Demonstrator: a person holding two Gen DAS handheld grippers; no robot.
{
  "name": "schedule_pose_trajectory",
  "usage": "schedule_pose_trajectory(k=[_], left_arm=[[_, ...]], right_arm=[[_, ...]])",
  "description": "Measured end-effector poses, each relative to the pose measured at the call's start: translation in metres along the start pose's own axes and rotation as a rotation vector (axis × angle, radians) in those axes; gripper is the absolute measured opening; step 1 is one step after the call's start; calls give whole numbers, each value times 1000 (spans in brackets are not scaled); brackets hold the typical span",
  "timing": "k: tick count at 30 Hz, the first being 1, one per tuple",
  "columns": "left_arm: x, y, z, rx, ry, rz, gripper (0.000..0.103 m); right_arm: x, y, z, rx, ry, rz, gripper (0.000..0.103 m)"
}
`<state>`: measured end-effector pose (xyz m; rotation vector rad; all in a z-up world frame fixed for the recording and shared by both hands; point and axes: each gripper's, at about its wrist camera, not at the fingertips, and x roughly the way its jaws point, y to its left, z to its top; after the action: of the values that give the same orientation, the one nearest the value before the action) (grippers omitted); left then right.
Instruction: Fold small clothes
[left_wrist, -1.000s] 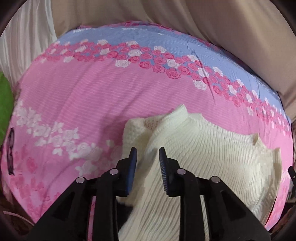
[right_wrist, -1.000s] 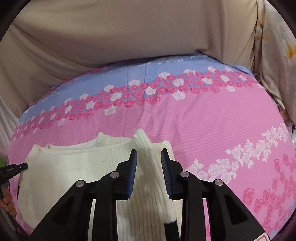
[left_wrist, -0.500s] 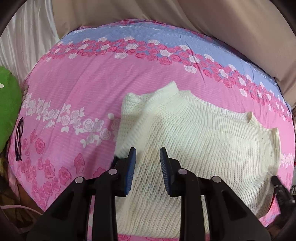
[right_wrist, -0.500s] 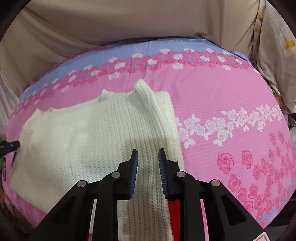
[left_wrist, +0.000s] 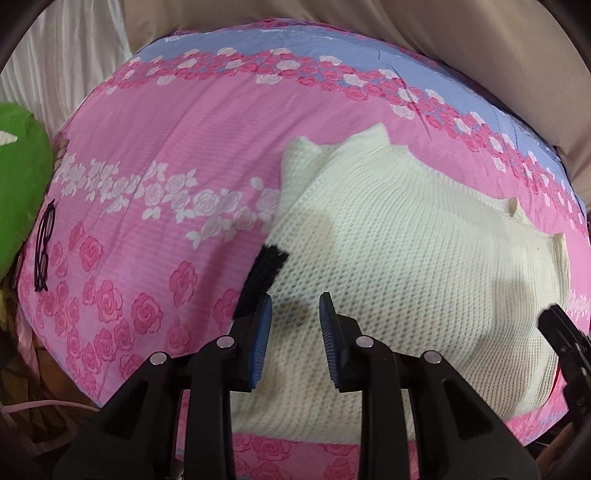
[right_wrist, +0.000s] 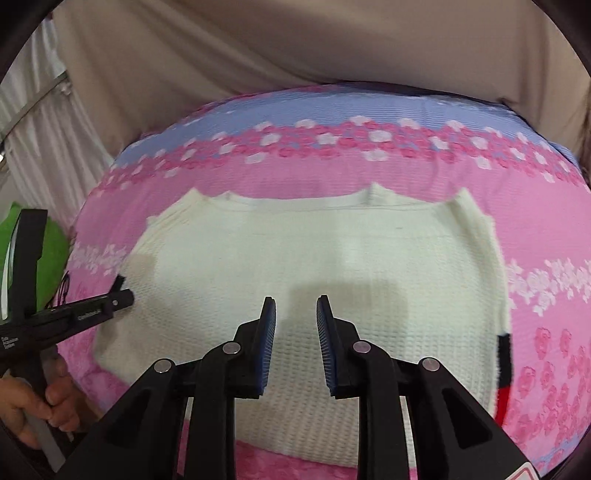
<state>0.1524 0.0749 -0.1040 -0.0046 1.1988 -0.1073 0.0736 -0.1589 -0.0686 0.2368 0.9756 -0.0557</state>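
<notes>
A cream knitted sweater (right_wrist: 314, 266) is laid flat on a bed covered with a pink rose-patterned sheet (left_wrist: 155, 155) that carries a lilac-blue band (right_wrist: 295, 110) along its far side. In the right wrist view the garment is seen spread wide, its ribbed far edge running roughly straight across. A black knitted strip (left_wrist: 264, 275) shows at the sweater's left edge in the left wrist view, and a black-and-red strip (right_wrist: 504, 373) is seen along its right edge in the right wrist view.

The left hand-held gripper (left_wrist: 295, 321) is held above the near left part of the sweater, its blue-padded jaws parted by a narrow gap with nothing pinched between them — only the knit is seen beneath. The right hand-held gripper (right_wrist: 295, 325) is held over the near middle of the sweater; its jaws have just been closing, yet a narrow gap remains and no fabric is caught between the pads.

The left tool's tip is seen from the right wrist view at the sweater's left edge, and a person's hand (right_wrist: 40, 402) is wrapped around its handle. A green cushion (left_wrist: 18, 184) and a pair of dark-framed glasses (left_wrist: 44, 247) are lying at the left side of the bed. Beige fabric (right_wrist: 295, 48) is draped behind the bed.
</notes>
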Motion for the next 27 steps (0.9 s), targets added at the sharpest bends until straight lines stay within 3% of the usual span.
schedule_pose_trajectory(k=[5,8,10,13,14,15,17,18,21,24,27], left_arm=[[6,25,-9,-45,29,-16,26],[11,41,-13,-86,47,-39,41],[17,56,-15,-149,57,-89,57],[40,82,-21,-306,104,-224,67],[40,86,-21,-334,87,-254,69],[39,88,-20,-348,69,-274,65],[42,84,-15,-326,96,-339,39],[42,81,-13,-328,114,-397,19],[21,66,-3,-305,86,-404,13],[-28,28,7,-185,1,-448,12],[-79,-35,12,-24,-64,-520,11]], right_arm=[[43,51,6,-96,62,-4,21],[87,59,-5,-121,186,-49,22],[89,61,-8,-142,146,-66,22],[90,69,-7,-190,144,-102,24],[91,70,-7,-192,140,-103,24],[92,70,-6,-191,138,-102,24],[92,69,-6,-187,134,-97,24],[92,69,-6,-189,133,-95,24],[90,63,-7,-182,129,-67,24],[77,49,-6,-107,131,0,24],[41,24,-8,-22,75,32,24]])
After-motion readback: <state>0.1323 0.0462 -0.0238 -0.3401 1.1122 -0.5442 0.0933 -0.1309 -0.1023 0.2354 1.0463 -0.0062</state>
